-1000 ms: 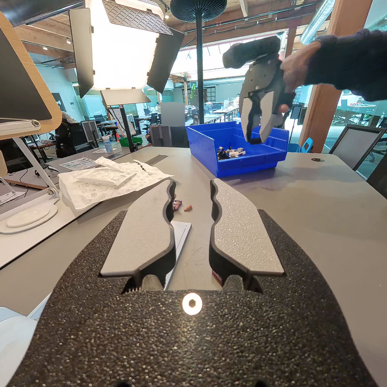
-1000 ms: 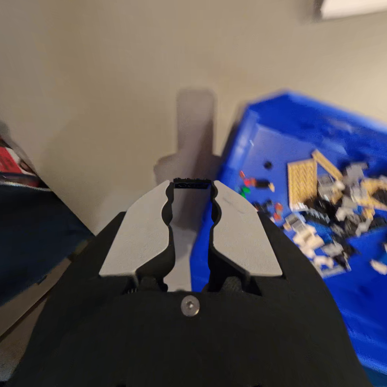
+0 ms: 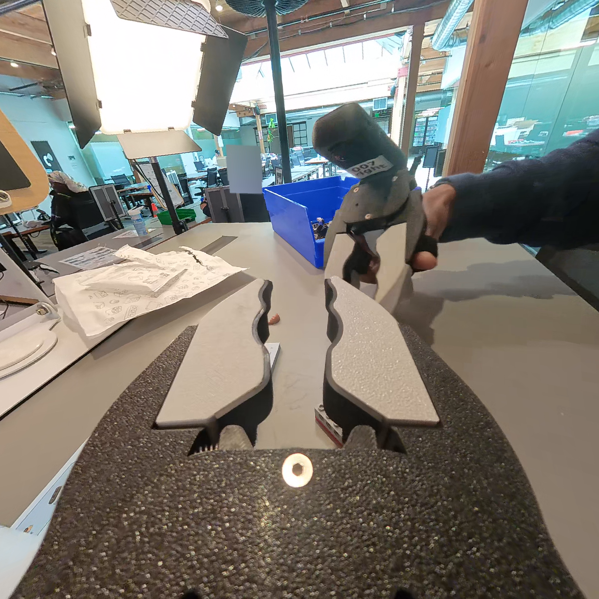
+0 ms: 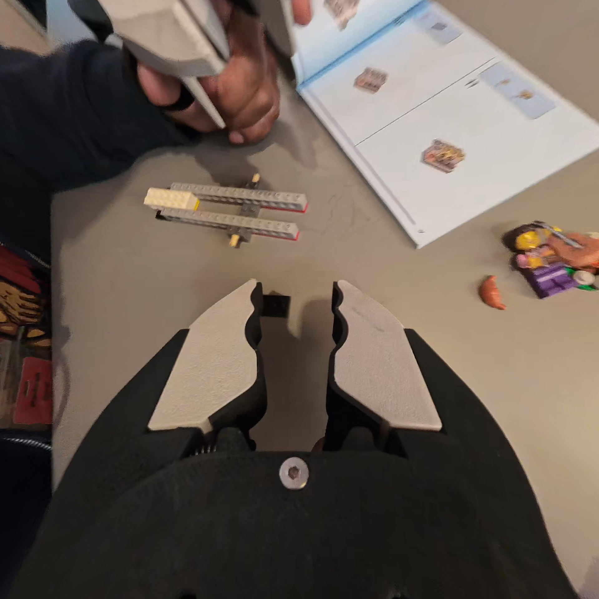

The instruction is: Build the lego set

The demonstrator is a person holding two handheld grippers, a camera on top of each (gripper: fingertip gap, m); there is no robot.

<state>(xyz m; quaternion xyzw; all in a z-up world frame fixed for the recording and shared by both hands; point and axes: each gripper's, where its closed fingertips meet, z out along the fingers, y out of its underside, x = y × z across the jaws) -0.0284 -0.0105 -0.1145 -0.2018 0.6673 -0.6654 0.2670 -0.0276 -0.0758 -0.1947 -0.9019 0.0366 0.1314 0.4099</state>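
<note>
- Torn white paper bag printed with brick outlines (image 3: 139, 288): it lies flat on the grey table (image 3: 486, 356), at ten o'clock from my left gripper (image 3: 296, 291). Nothing shows inside it.
- Left gripper: jaws spread with only bare tabletop between them, no different from a second ago. A small brown croissant-shaped piece (image 3: 274, 319) lies just past its left fingertip.
- Grey two-rail brick assembly with a cream block at one end and red edges at the other (image 4: 227, 210): it rests on the table at eleven o'clock from my right gripper (image 4: 295, 291), near but apart from it.
- Right gripper, changed: a second ago it hung above the bin with a small black flat plate (image 4: 275, 306) pinched at its tips. It is now over open table with the jaws wider. The plate sits against the left pad only, with a clear gap to the right pad, so I judge it no longer clamped. I cannot tell whether it rests on the table.
- Blue plastic open-fronted bin (image 3: 291, 220): it stands at twelve o'clock from the left gripper, well apart. It holds a small heap of mixed loose bricks, too small to sort.
- Open pale-blue instruction booklet (image 4: 437, 107): at one o'clock from the right gripper.
- Purple-and-yellow toy figure (image 4: 551, 269): at two o'clock, lying beside the croissant piece.
</note>
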